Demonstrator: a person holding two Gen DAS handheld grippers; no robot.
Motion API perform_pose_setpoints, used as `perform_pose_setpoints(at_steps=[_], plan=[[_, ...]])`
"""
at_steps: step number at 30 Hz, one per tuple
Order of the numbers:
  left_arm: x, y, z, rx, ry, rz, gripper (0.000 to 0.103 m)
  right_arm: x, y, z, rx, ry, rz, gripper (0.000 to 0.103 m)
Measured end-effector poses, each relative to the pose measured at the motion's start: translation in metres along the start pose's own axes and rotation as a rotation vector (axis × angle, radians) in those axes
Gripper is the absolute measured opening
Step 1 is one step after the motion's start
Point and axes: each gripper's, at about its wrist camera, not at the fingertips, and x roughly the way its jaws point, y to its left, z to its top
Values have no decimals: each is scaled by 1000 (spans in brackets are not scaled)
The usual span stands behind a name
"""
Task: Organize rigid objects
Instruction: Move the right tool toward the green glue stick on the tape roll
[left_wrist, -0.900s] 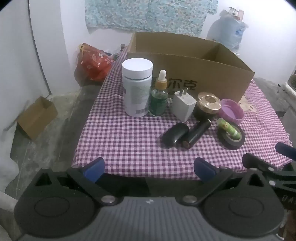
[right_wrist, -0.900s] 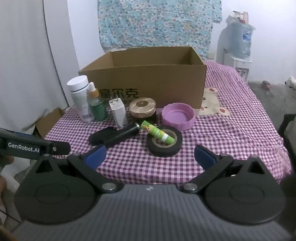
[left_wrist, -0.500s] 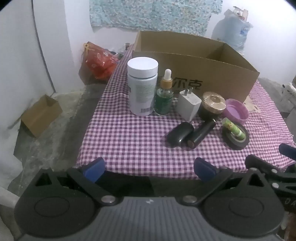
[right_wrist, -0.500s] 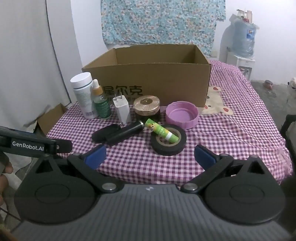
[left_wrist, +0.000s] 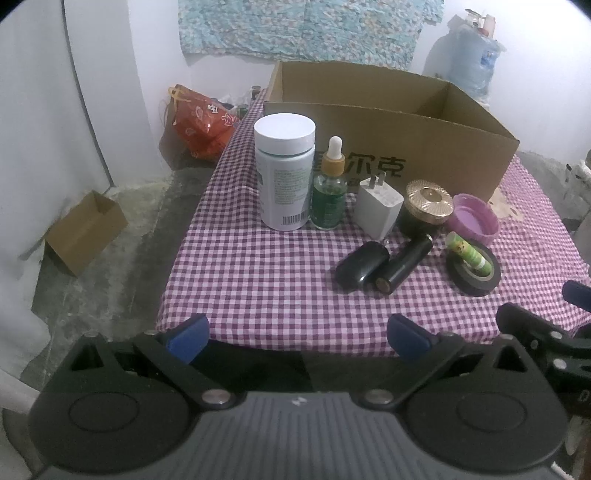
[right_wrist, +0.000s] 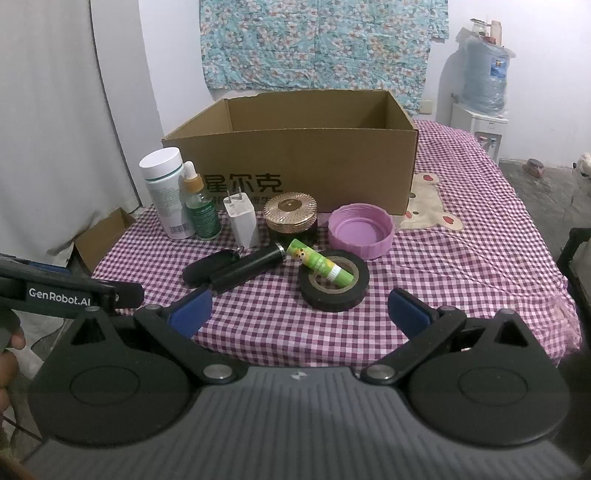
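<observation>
Both held at the near table edge: left gripper (left_wrist: 297, 338) and right gripper (right_wrist: 297, 312) spread wide, gripping nothing. Farther on the checked cloth (right_wrist: 461, 258), small items in a row: white bottle (right_wrist: 166, 192), dropper bottle (right_wrist: 201, 212), charger (right_wrist: 242, 219), gold-lidded jar (right_wrist: 291, 218), purple lid (right_wrist: 360, 230), glue stick (right_wrist: 319, 262) across tape roll (right_wrist: 334, 284), all before the open cardboard box (right_wrist: 314, 155).

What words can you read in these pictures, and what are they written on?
"GenRobot.AI": white letters on the left gripper's black side.
"星尔克": big dark characters on the front of the cardboard box; a second row below is hidden behind things.
White bottle: label text and barcode, too small to read.
Green dropper bottle: label too blurred to read.
Water jug: blue label, too small to read.
</observation>
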Motion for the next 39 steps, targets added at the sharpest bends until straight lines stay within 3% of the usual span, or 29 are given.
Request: perform_pose_setpoints(at_steps=[39], plan=[[6, -1, -1, 25, 24, 32, 103, 6, 0, 0, 9, 15, 16, 102]])
